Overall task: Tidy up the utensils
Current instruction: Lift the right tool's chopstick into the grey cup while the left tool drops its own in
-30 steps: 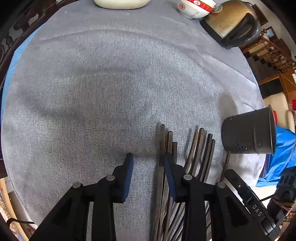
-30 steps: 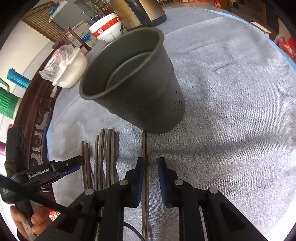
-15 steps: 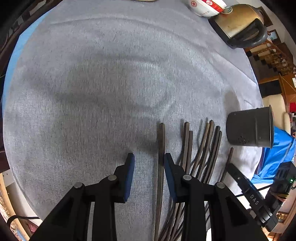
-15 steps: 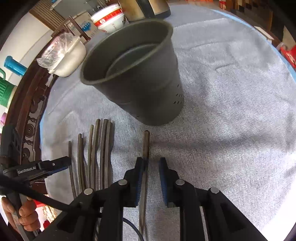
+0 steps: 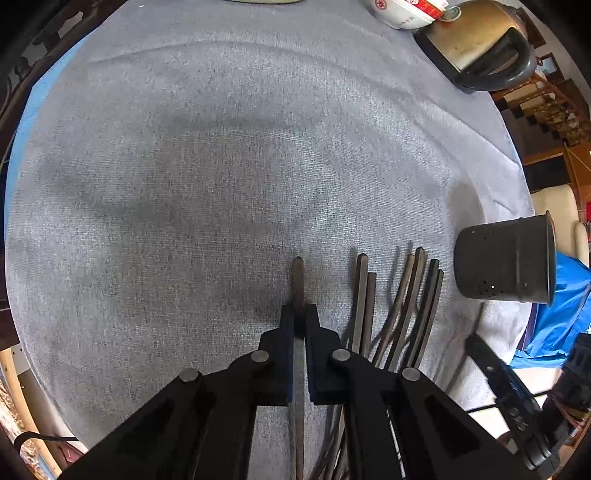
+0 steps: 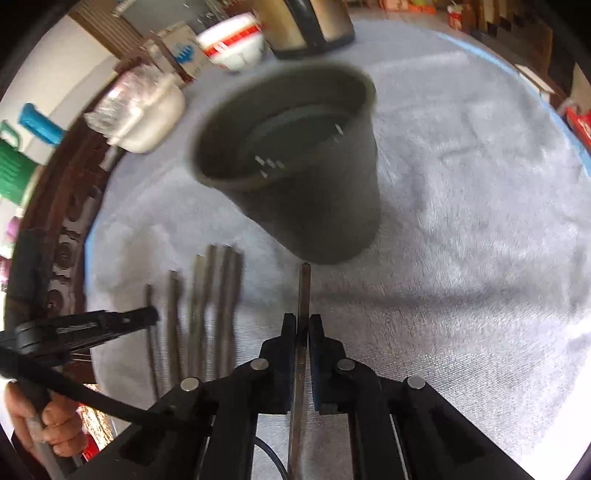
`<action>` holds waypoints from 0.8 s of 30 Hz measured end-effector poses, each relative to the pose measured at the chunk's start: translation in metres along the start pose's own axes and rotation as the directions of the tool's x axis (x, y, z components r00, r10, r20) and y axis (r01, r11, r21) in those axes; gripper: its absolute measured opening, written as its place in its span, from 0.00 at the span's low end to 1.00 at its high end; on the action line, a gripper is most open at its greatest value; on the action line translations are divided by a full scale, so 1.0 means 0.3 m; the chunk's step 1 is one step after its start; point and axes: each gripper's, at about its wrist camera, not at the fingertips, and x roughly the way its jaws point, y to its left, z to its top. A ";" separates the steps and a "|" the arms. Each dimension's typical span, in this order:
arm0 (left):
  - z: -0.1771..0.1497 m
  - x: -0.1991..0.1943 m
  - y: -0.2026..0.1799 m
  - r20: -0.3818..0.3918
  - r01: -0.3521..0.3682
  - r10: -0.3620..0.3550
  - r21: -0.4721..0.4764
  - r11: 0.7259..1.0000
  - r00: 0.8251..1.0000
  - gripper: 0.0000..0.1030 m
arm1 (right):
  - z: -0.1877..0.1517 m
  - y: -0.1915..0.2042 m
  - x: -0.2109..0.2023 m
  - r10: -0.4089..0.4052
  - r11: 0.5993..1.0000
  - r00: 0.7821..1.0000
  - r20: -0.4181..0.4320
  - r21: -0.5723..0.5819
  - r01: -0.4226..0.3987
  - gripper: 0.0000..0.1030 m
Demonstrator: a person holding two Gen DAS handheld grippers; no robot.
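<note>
1. Two claws are in play, and each is clamped on one dark utensil handle. The left gripper [image 5: 300,314] has its jaws pressed against a single handle [image 5: 298,275] that runs straight out between the fingers, along the line the claw points.
2. The right gripper [image 6: 303,323] grips its own handle [image 6: 305,288] the same way: long axis in line with the fingers, tip poking out ahead.
3. Out from the right claw, the cup [image 6: 295,162] stands just beyond that tip, dead ahead, its mouth tilted toward the camera. This is the relation that counts: I judge the right hand much the nearer to the cup, so its piece should go in first.
4. Seen from the left wrist, the cup [image 5: 506,258] lies well off to the right, past the other utensils [image 5: 399,306], which lie side by side on the cloth [image 5: 184,184] with their handles roughly parallel.
5. Both claws point steeply down at the table. To drop a piece in, I judge the hand must lift and bring the utensil up over the rim.
6. The right view is blurred, so I cannot tell whether its utensil tip is touching the cup's foot or is just short of it.
7. Further out sit a kettle [image 5: 480,40] and a bowl [image 5: 402,13], clear of the work.
</note>
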 end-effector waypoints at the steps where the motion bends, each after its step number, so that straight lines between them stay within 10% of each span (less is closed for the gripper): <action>1: -0.007 -0.017 0.008 0.016 -0.002 0.002 0.004 1.000 1.000 0.05 | 0.000 0.007 -0.022 0.019 1.000 1.000 0.015 -0.011 -0.018 0.07; 8: -0.071 -0.263 -0.033 0.179 0.042 -0.055 0.075 0.996 0.982 0.05 | -0.025 0.046 -0.257 0.147 0.986 0.977 0.156 -0.104 -0.132 0.06; 24: -0.241 -0.795 -0.237 0.494 0.051 -0.216 0.327 0.944 0.842 0.05 | -0.063 0.093 -0.691 0.263 0.962 0.822 0.506 -0.204 -0.182 0.06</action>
